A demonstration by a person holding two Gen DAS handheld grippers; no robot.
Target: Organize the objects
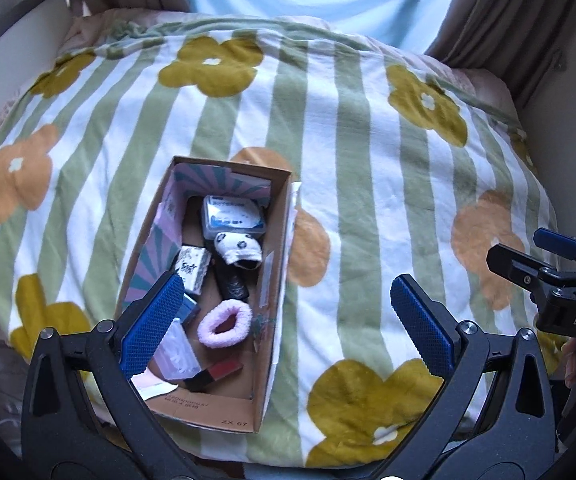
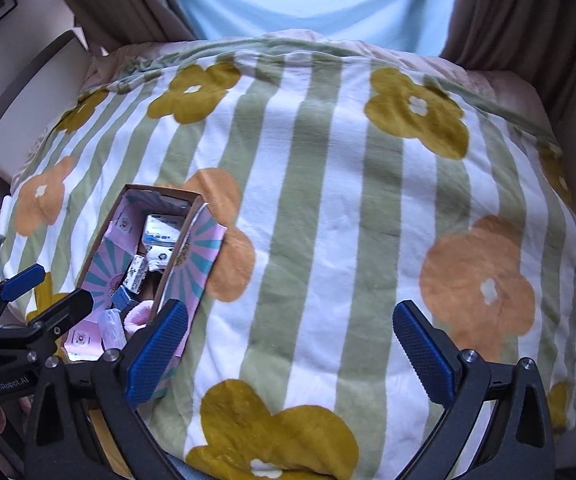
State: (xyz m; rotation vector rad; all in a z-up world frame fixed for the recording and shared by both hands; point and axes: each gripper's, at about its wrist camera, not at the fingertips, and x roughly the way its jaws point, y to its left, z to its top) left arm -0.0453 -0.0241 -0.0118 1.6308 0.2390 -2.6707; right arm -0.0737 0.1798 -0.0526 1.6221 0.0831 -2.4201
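Note:
An open cardboard box (image 1: 278,240) lies on the flowered striped blanket (image 1: 368,160). Inside it are a pink fuzzy hair tie (image 1: 225,322), a white box with blue print (image 1: 232,216), a panda-print sock (image 1: 237,249), a black item (image 1: 230,282), a black-and-white carton (image 1: 192,266) and a red-and-black stick (image 1: 218,374). My left gripper (image 1: 288,328) is open and empty above the box's near end. My right gripper (image 2: 288,348) is open and empty over bare blanket, right of the box (image 2: 192,256). Each gripper shows at the other view's edge.
The blanket (image 2: 328,200) covers a bed that fills both views. Brown curtains (image 1: 508,8) hang behind it around a bright window. A pale ledge (image 2: 28,120) stands at the bed's left side.

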